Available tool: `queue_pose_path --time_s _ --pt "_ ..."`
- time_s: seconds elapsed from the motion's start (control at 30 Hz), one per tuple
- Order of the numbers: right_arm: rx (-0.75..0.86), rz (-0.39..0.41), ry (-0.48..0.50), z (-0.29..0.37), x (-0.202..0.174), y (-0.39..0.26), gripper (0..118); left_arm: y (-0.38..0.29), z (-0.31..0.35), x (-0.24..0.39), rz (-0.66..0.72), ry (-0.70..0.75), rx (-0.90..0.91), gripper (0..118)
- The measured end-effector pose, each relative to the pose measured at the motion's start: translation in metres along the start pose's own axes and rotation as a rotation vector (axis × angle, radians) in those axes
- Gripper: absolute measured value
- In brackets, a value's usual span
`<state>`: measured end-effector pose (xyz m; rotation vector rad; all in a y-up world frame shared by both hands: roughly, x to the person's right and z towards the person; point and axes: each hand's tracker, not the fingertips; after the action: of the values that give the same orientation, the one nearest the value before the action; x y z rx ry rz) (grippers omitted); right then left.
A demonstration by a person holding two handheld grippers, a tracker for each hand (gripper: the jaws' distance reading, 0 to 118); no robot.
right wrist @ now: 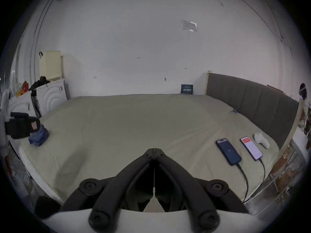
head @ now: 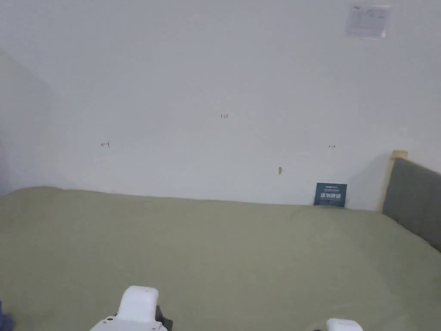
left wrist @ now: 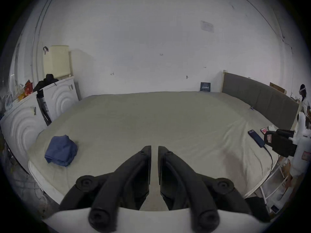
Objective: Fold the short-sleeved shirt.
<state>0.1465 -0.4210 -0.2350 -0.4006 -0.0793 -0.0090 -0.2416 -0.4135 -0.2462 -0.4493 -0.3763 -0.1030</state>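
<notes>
Crumpled blue fabric shirt [left wrist: 61,150] bunched at bed's [left wrist: 151,119] left edge. My left gripper [left wrist: 154,148] slightly spread, right gripper [right wrist: 154,151] pressed together, both empty. Risk: dragging cloth onto two cabled phones [right wrist: 228,151] near right edge.

1. You face a plain white wall [head: 215,77] with a few small dark marks and a clear-covered sheet [head: 368,20] stuck high on its right.
2. Below it lies a wide bed [head: 224,241] under a smooth olive-green sheet, its far edge against the wall.
3. A grey padded headboard [head: 415,202] with a pale wooden frame stands along the bed's right side.
4. A small dark sign [head: 330,194] leans against the wall, near the headboard.
5. To your left, white cabinets [left wrist: 57,95] with curved ridged fronts stand beside the bed, clutter piled on top.
6. A cream panel [left wrist: 56,61] rises behind them.
7. The light is soft and even.
</notes>
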Motion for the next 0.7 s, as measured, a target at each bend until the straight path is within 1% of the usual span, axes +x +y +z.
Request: queue_pose_path --time_s 0.07,0.13,0.2,0.27,0.3,0.43,0.47,0.5,0.53,0.57,0.6,0.63,0.7 --pt "0.015 0.019 -0.014 0.000 0.000 0.000 0 -0.006 0.004 -0.004 0.034 -0.010 0.000 12" --pt "0.017 0.034 -0.042 0.002 -0.002 0.003 0 -0.009 0.007 -0.006 0.045 -0.004 -0.001 12" --pt "0.052 0.050 -0.048 0.006 -0.002 0.008 0 -0.009 0.011 -0.009 0.047 0.012 0.003 12" --pt "0.126 0.060 -0.066 0.012 -0.003 0.017 0 -0.006 0.016 -0.010 0.050 0.033 0.028 12" --pt "0.122 0.063 -0.063 0.014 -0.004 0.022 0 -0.004 0.020 -0.011 0.058 0.044 0.045 12" --pt "0.186 0.078 -0.066 0.021 -0.005 0.041 0 0.010 0.030 -0.011 0.053 0.082 0.152 13" --pt "0.203 0.079 -0.063 0.022 -0.005 0.045 2 0.013 0.032 -0.011 0.054 0.093 0.179 20" --pt "0.222 0.077 -0.064 0.023 -0.005 0.047 11 0.017 0.033 -0.013 0.054 0.095 0.192 38" --pt "0.229 0.070 -0.063 0.023 -0.005 0.049 36 0.018 0.033 -0.014 0.056 0.080 0.204 68" --pt "0.231 0.065 -0.061 0.023 -0.005 0.051 86 0.019 0.033 -0.017 0.062 0.073 0.210 107" --pt "0.226 0.052 -0.049 0.021 -0.003 0.052 112 0.020 0.031 -0.018 0.068 0.060 0.212 118" --pt "0.189 0.036 -0.036 0.019 -0.003 0.053 112 0.019 0.030 -0.018 0.077 0.052 0.211 118" --pt "0.200 0.008 -0.008 0.022 -0.002 0.047 118 0.012 0.029 -0.015 0.104 0.032 0.253 118"
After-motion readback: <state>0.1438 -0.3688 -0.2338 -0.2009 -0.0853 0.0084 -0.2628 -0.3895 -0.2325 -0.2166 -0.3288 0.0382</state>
